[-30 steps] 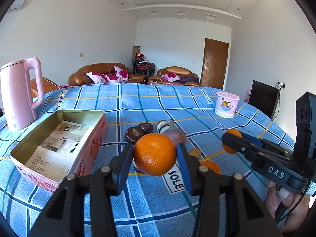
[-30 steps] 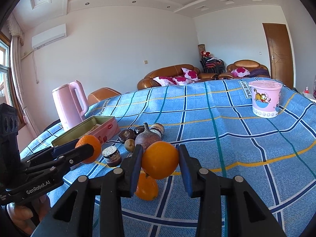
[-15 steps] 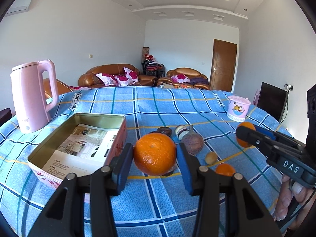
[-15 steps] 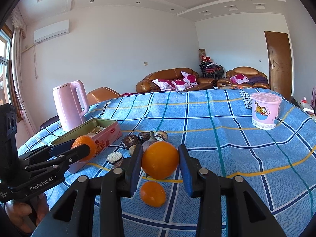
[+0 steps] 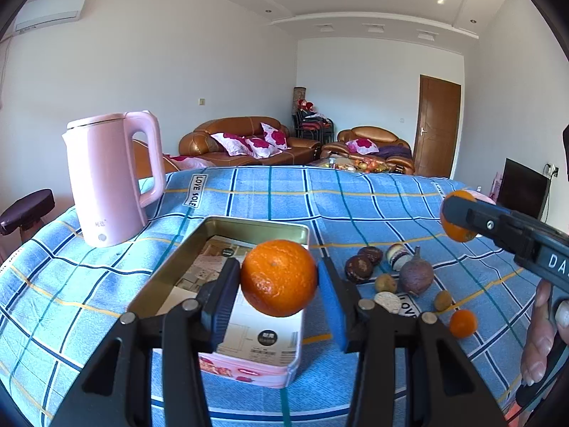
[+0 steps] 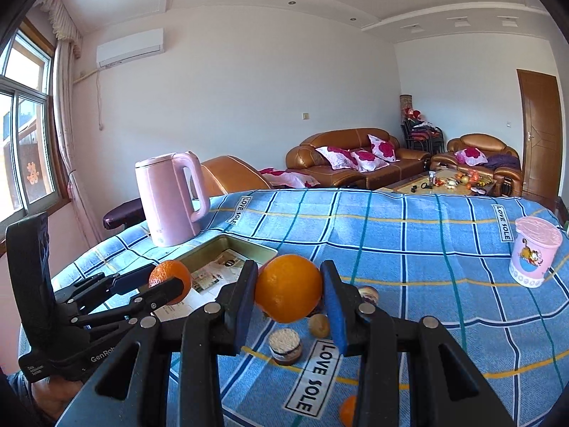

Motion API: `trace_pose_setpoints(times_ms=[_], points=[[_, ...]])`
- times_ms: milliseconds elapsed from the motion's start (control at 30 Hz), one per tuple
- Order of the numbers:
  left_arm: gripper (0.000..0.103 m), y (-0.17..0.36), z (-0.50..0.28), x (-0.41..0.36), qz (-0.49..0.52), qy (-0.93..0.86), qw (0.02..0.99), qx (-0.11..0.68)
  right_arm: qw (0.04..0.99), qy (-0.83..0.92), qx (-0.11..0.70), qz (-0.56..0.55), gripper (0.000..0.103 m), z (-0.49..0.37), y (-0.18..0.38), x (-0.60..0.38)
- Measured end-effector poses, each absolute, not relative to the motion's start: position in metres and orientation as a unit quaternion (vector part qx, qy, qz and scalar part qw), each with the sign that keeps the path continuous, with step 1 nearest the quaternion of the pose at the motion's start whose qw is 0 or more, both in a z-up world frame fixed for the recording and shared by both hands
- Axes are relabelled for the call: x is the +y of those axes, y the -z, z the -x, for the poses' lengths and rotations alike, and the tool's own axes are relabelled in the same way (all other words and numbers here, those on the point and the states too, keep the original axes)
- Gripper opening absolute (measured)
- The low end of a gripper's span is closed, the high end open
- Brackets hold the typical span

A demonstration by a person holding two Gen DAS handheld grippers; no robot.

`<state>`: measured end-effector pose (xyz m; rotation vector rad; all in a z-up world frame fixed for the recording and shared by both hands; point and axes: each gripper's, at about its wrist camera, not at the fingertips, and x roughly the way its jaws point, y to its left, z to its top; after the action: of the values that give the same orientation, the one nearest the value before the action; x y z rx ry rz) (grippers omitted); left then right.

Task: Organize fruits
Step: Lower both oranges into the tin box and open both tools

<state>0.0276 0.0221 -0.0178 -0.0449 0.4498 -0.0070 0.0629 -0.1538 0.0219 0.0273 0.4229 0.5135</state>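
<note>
Setting: home living room, shown by brown leather sofas (image 6: 350, 158) with floral cushions, wall air conditioner (image 6: 129, 47), curtained window (image 6: 25, 135), wooden door (image 5: 436, 126), television (image 5: 521, 188), and pink electric kettle (image 5: 110, 178) on a blue checked tablecloth (image 6: 409, 249).

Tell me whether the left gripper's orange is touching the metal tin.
Apart. The right wrist view shows the orange clamped in the left gripper, hanging above the tin with its paper lining visible beneath.
</note>
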Motion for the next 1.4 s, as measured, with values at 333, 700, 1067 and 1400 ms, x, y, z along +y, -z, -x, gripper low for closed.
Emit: trace_pose_setpoints(times_ms=[333,700,1067,1400], points=[[0.047,0.023,-0.051,0.059,0.026,-0.019,0.967,0.251,0.93,-0.289,0.227,0.003,0.038,-0.093,-0.026,-0.105],[0.047,0.031,-0.082,0.074,0.005,-0.029,0.961,0.275,0.918,-0.302,0.257,0.024,0.039,-0.125,-0.011,-0.063],[0.047,0.042,-0.103,0.082,-0.018,-0.041,0.952,0.302,0.908,-0.306,0.282,0.043,0.039,-0.143,0.016,-0.033],[0.047,0.051,-0.112,0.085,-0.026,-0.049,0.946,0.318,0.905,-0.305,0.293,0.053,0.039,-0.148,0.027,-0.023]])
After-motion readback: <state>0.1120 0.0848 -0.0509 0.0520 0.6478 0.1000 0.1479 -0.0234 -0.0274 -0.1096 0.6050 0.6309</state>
